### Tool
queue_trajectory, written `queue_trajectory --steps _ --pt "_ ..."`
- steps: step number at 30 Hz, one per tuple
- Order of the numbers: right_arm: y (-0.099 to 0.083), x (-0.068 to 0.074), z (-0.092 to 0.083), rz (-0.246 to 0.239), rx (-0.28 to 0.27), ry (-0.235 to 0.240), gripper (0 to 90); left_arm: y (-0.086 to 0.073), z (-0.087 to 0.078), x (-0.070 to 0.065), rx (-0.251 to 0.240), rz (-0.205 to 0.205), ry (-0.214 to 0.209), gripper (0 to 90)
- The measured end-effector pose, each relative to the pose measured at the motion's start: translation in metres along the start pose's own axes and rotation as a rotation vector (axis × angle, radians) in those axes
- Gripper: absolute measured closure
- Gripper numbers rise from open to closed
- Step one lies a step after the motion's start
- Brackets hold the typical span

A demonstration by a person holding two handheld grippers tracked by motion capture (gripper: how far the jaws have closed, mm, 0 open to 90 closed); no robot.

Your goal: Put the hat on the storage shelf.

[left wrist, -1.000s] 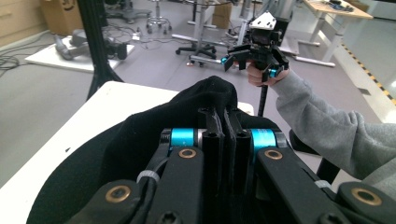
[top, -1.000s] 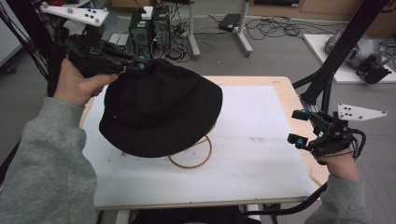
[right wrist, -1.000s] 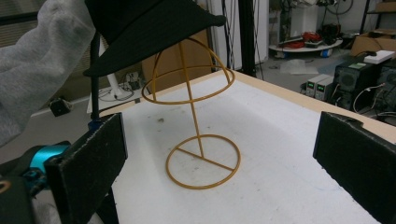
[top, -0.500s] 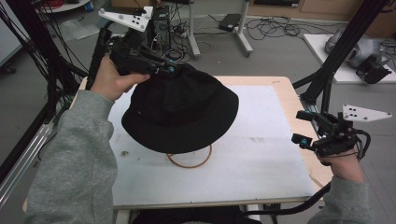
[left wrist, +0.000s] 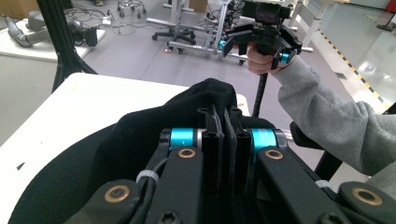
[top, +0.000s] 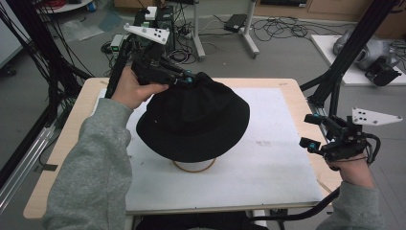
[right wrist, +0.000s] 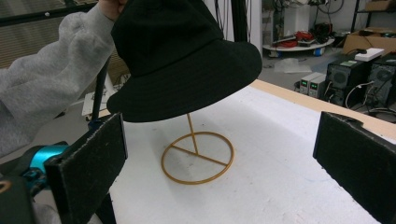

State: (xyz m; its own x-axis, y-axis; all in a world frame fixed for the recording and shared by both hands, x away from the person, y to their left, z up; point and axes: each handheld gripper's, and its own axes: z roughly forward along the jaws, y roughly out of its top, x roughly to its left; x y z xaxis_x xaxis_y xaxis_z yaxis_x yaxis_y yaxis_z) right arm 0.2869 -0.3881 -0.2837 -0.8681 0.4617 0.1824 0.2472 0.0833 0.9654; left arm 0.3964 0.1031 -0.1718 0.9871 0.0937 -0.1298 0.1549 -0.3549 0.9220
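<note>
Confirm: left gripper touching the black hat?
Touching. Left gripper view: the left gripper jaws are shut on a fold of the black hat.

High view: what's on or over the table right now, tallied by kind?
Black fabric bucket hat: 1
Gold wire hat stand with a ring base: 1
White mat covering the tabletop: 1
Handheld grippers: 2, the left gripper with jaws shut on the hat's crown, the right gripper with jaws open at the table's edge
Total: 5
</note>
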Motion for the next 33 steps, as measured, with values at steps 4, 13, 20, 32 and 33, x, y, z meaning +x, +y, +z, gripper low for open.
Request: queue_trajectory --steps 4,13,20,32,33 --pt "0.0 0.0 0.001 0.002 0.005 -0.001 2.0 -0.006 0.002 0.002 -0.001 -0.01 -0.007 86.6" --pt "-0.002 0.0 0.004 0.004 0.019 -0.003 2.0 -0.021 0.014 0.006 0.02 -0.033 -0.019 86.0" --pt "-0.002 -0.001 0.003 0.001 0.016 -0.004 2.0 -0.024 0.017 0.007 0.02 -0.036 -0.017 81.4" --pt "-0.002 0.001 0.006 0.004 0.028 -0.001 2.0 -0.02 0.007 0.001 -0.029 -0.074 -0.003 17.7" --pt "-0.002 0.001 0.006 0.004 0.028 -0.001 2.0 -0.02 0.007 0.001 -0.029 -0.074 -0.003 14.4"
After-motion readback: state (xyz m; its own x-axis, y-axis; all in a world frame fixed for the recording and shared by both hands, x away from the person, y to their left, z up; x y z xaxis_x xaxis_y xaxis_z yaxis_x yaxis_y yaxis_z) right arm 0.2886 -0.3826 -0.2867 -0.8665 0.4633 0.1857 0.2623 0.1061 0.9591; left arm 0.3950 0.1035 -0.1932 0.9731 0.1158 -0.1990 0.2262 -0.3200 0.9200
